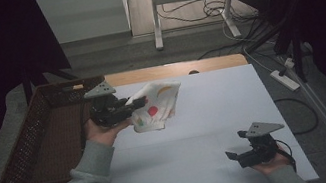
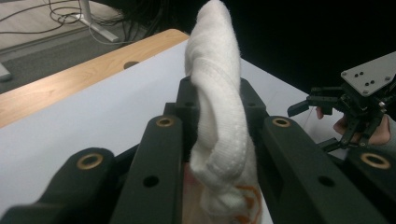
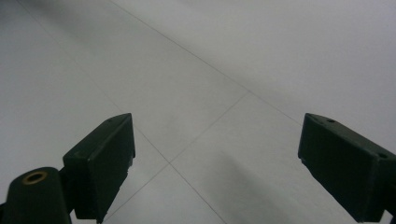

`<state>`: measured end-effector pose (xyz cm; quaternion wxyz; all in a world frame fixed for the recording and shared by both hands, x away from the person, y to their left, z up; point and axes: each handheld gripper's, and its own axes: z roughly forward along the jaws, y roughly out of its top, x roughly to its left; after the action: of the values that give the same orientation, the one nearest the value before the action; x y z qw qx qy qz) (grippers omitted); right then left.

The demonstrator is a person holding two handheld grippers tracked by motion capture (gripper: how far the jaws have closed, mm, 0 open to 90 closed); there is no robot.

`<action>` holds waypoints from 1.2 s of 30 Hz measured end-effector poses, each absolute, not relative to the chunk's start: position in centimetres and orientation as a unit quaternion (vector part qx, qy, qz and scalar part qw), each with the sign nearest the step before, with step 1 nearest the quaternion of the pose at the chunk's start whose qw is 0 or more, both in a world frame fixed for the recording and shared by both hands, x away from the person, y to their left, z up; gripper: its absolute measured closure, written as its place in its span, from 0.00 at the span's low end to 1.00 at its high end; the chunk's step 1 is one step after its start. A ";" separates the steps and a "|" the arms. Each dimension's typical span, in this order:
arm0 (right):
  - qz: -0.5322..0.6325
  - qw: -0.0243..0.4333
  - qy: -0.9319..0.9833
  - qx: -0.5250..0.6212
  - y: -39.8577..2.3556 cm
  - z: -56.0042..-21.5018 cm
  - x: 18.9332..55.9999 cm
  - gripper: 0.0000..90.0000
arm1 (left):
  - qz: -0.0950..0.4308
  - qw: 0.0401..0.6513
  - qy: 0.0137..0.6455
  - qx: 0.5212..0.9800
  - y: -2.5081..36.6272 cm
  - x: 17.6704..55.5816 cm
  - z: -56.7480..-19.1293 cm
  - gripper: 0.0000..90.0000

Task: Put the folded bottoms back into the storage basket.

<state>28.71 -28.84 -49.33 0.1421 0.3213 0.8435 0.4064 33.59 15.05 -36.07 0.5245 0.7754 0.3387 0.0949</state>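
Observation:
A white cloth (image 1: pixel 158 105) with red, yellow and green prints hangs above the white table top, held at its left edge by my left gripper (image 1: pixel 140 102). In the left gripper view a thick fold of the cloth (image 2: pixel 217 107) is pinched between the two black jaws, so that gripper is shut on it. My right gripper (image 1: pixel 237 155) rests low near the table's front right, jaws apart. The right gripper view has both jaws spread wide over bare table (image 3: pixel 201 93) with nothing between them. The left gripper view also catches the right gripper (image 2: pixel 322 119) at its right edge.
A brown wicker basket (image 1: pixel 42 138) stands off the table's left side, close to my left hand. A wooden strip (image 1: pixel 177 69) runs along the table's far edge. Desk legs and cables (image 1: pixel 207 10) lie on the floor beyond, and a power strip (image 1: pixel 285 78) lies right.

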 end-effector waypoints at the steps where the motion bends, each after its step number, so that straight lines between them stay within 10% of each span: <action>1: 0.407 0.144 0.843 0.322 -28.9 -49.3 28.7 0.13 | 0.095 0.526 0.339 0.774 15.1 33.5 -36.0 0.84; 36: 0.404 0.145 0.843 0.324 -28.8 -49.4 28.8 0.12 | 0.132 0.531 0.350 0.760 18.5 32.2 -34.4 0.84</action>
<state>28.78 -28.81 -49.38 0.1445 0.3243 0.8431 0.4038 32.23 18.48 -34.41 0.5313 0.7601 0.3499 0.1324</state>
